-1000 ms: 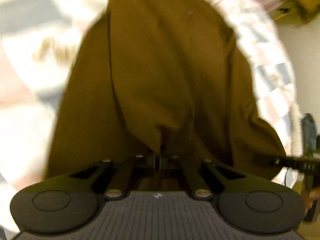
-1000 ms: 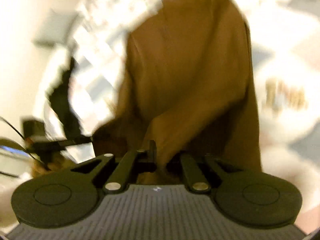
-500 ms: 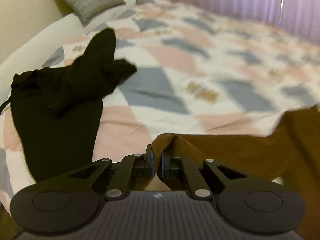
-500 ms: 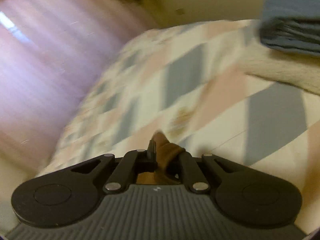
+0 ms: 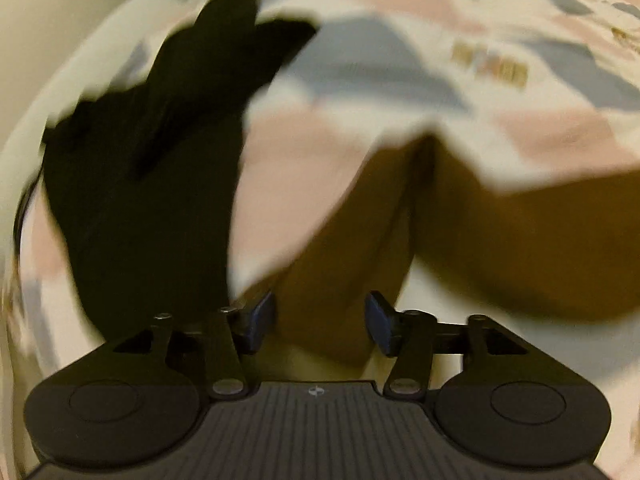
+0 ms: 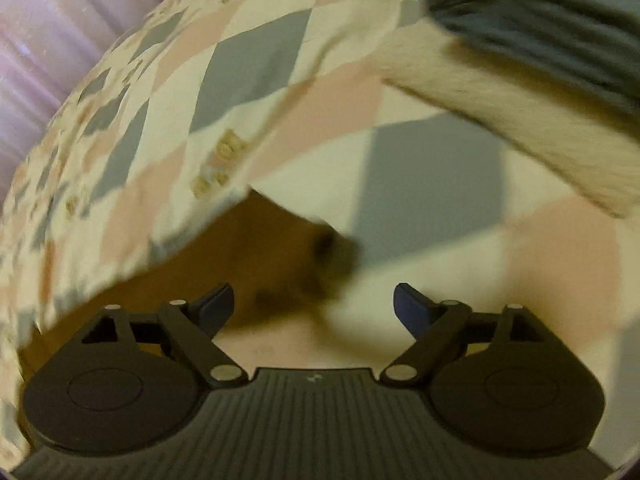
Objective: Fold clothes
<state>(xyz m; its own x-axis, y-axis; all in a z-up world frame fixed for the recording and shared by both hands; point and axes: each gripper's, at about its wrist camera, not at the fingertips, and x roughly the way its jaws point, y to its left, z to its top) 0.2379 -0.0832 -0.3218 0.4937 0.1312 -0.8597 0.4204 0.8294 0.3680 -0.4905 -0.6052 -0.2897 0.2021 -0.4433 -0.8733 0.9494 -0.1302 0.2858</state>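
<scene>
My left gripper (image 5: pixel 320 326) is standing apart, its jaws having just been opening, and a fold of the brown garment (image 5: pixel 480 240) is lying loose between the blue pads (image 5: pixel 260 320) without either one pressing on it. My right gripper (image 6: pixel 314 306) is gaping wide, its jaws also having just been opening; nothing is being pinched there, and the brown cloth (image 6: pixel 248 256) is sitting just ahead of the left finger, blurred at its edge. Beyond both tools the garment is spreading out over the quilt (image 6: pixel 248 64) with its pink, grey and cream diamonds. To the left of my left gripper a black garment (image 5: pixel 152 160) is lying on the same quilt, close beside the brown one. Past my right gripper a cream fleecy blanket (image 6: pixel 520 128) is lying under a folded grey-blue piece (image 6: pixel 560 28), well apart from the brown cloth
</scene>
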